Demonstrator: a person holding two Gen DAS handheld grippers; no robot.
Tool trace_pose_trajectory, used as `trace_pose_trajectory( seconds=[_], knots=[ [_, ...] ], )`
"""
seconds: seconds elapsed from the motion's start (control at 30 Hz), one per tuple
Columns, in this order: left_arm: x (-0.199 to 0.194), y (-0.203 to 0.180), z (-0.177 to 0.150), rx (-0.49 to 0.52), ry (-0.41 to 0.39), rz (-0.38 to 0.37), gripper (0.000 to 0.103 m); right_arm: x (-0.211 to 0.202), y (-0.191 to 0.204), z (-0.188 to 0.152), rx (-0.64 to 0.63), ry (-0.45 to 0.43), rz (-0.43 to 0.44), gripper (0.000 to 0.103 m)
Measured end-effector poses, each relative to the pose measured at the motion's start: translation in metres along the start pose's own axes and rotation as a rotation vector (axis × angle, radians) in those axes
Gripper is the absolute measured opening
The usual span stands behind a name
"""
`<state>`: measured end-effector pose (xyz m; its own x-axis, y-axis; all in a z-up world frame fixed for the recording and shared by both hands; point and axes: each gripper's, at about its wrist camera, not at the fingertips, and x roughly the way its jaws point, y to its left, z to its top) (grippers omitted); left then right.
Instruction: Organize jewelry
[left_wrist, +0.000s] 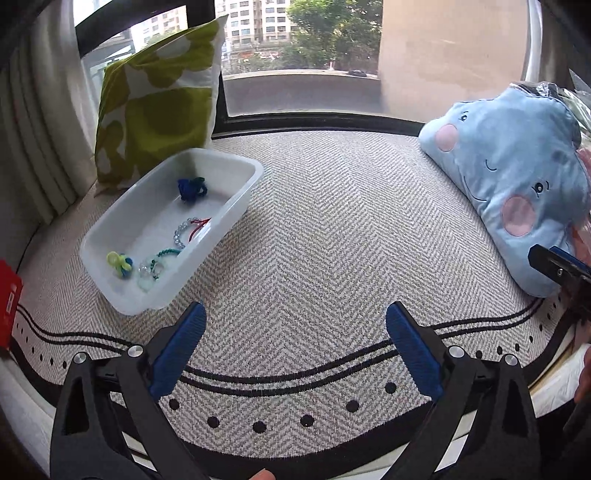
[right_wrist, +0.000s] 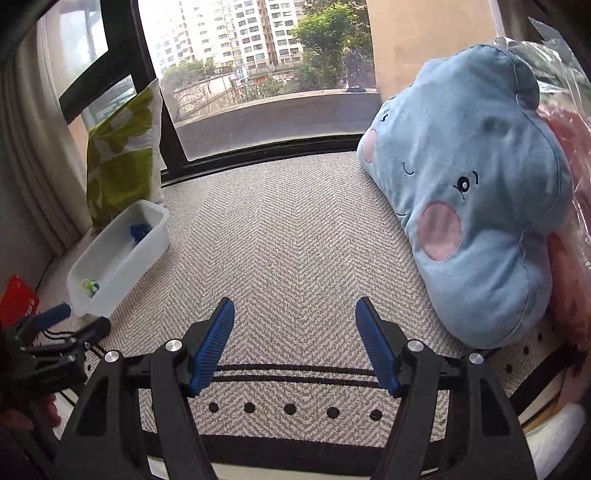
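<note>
— Left gripper (left_wrist: 295, 325)?
— Spread wide, nothing between the blue pads (left_wrist: 181, 347), hovering above the herringbone mat (left_wrist: 314, 229).
— Right gripper (right_wrist: 294, 325)?
— Likewise parted and empty, touching nothing, facing bare weave beside the blue cloud pillow (right_wrist: 476, 206).
— And the jewelry?
— All lying in the white plastic bin (left_wrist: 236, 206) ahead and left: dark blue scrunchie (left_wrist: 191, 187), clear bead bracelet (left_wrist: 181, 232) with a red loop touching it, teal beaded strand (left_wrist: 168, 253), yellow-green piece (left_wrist: 117, 260), clear ring (left_wrist: 147, 269). None loose on the mat.
— Step in hand?
— Probably gathering finished, or sorting about to start; hard to say which.
— Next move?
— Likely reaching into the bin, closing on one small piece without snagging the overlapping strands.
</note>
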<state>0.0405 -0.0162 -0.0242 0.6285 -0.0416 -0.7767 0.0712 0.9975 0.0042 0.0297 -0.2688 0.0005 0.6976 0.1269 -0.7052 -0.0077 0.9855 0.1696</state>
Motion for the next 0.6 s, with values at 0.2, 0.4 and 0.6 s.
trace_pose_trajectory(
  seconds=[0.2,0.4,0.6],
  knots=[
    [0.01,0.006,-0.002,-0.03,-0.009,0.039,0.096,0.007,0.009,-0.003,-0.023,-0.007,-0.016,0.068],
    [0.019,0.012,-0.005,-0.061,0.012,0.038,0.097,0.013,0.015,-0.007,-0.059,-0.003,-0.036,0.068],
    [0.019,0.011,-0.005,-0.066,0.004,0.044,0.097,0.018,0.014,-0.009,-0.074,0.006,-0.053,0.069]
  ],
)
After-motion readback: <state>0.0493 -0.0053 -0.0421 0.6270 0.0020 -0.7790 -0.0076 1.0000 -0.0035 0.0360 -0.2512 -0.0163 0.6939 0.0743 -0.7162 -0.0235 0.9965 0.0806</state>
